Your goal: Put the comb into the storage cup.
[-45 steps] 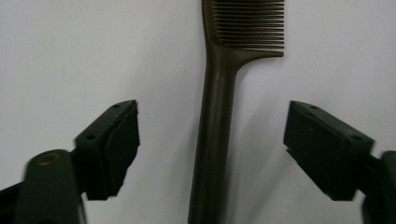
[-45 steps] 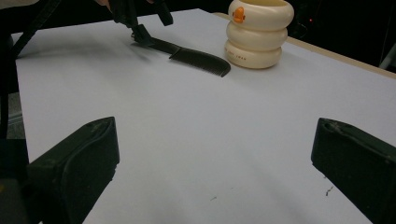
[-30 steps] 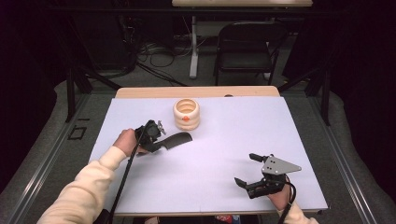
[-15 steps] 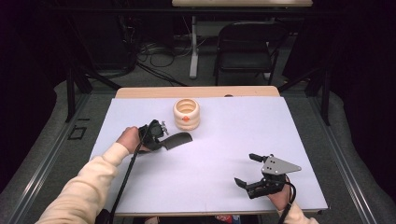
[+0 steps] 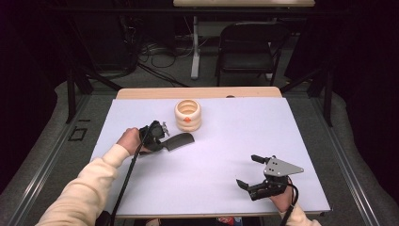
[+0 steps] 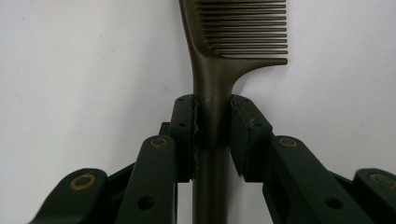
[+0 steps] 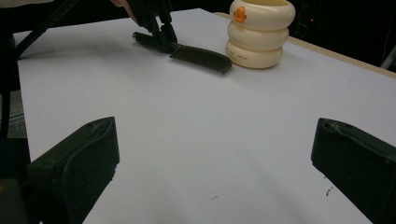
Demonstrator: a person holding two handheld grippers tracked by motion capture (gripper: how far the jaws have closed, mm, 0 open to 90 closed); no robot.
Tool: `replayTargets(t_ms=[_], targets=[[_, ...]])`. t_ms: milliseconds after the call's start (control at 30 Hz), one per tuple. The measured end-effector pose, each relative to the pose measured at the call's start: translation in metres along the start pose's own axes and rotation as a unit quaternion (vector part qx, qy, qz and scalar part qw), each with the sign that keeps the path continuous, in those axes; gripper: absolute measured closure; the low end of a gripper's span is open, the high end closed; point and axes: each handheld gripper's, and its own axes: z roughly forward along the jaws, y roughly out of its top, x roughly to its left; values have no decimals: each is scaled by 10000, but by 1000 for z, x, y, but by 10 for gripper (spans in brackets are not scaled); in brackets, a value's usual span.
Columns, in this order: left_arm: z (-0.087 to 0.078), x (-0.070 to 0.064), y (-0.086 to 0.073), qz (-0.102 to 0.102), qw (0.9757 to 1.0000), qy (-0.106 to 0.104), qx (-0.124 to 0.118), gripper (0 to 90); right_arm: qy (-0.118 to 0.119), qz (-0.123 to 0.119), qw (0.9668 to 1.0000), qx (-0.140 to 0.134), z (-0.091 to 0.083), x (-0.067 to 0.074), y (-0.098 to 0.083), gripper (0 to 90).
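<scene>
My left gripper (image 6: 212, 126) has just been closing and now pinches the comb (image 6: 219, 60) by its handle, flat on the table (image 5: 301, 141) beside the cup (image 5: 187, 114). The comb looks light, stiff and thin, maybe slippery. Its handle end is cut off. My right gripper (image 5: 248, 171) gapes wide, holding nothing.

comb (image 6: 212, 84): dark brown plastic, smooth, dull sheen
left gripper (image 6: 212, 126): black matt plastic, brass-coloured pins at the links
right gripper (image 5: 249, 170): black matt plastic, flat grey metal-looking plate on top
ringed pot (image 5: 187, 114): cream plastic, glossy, smooth
table (image 5: 226, 155): white matt sheet, smooth; pale wood edge at the far side
sleeve (image 5: 80, 188): cream cloth, soft knit look
</scene>
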Motion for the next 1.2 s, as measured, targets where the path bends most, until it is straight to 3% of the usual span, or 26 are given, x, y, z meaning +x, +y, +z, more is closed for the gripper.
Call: replayTargets(t_ms=[667,1200], targets=[[-15,-9,-13,-98,9988,-24,-479,722,-7,5,10000,12,0,0,0,4],[-23,-15,-26,-391,9936,-24,-1055,722,-10,6,10000,15,0,0,0,4]])
